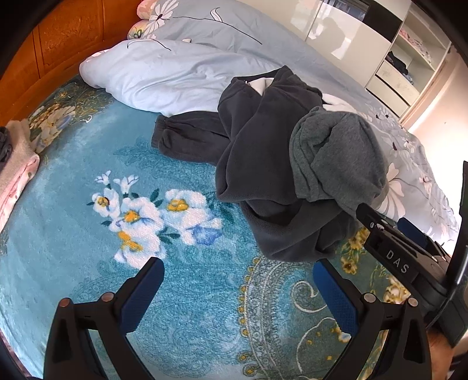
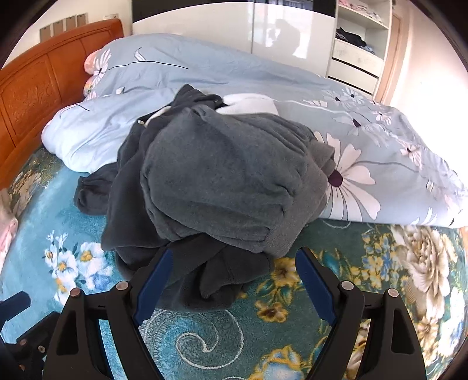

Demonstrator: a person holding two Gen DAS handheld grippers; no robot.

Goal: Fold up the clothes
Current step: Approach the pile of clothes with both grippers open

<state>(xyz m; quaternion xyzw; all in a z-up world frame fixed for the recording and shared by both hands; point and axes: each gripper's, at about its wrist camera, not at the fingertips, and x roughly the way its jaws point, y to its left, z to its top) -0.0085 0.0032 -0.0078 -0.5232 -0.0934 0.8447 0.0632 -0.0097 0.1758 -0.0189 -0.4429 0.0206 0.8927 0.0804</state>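
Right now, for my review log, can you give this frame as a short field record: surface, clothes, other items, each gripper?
surface: teal floral blanket on a bed
clothes: grey-green fleece garment bunched on top of dark grey fleece garment, unfolded
other items: pale blue floral duvet behind the pile; wooden headboard; wardrobe shelves
left gripper: open, over bare blanket
right gripper: open, straddling the dark garment's near edge
fold progress: not started

You're in a home bedroom: a bed with carved wooden headboard [image 2: 32, 87], floral duvet [image 2: 336, 117], blue flowered blanket [image 1: 87, 233], and white wardrobe shelves [image 2: 362, 41] holding clothes
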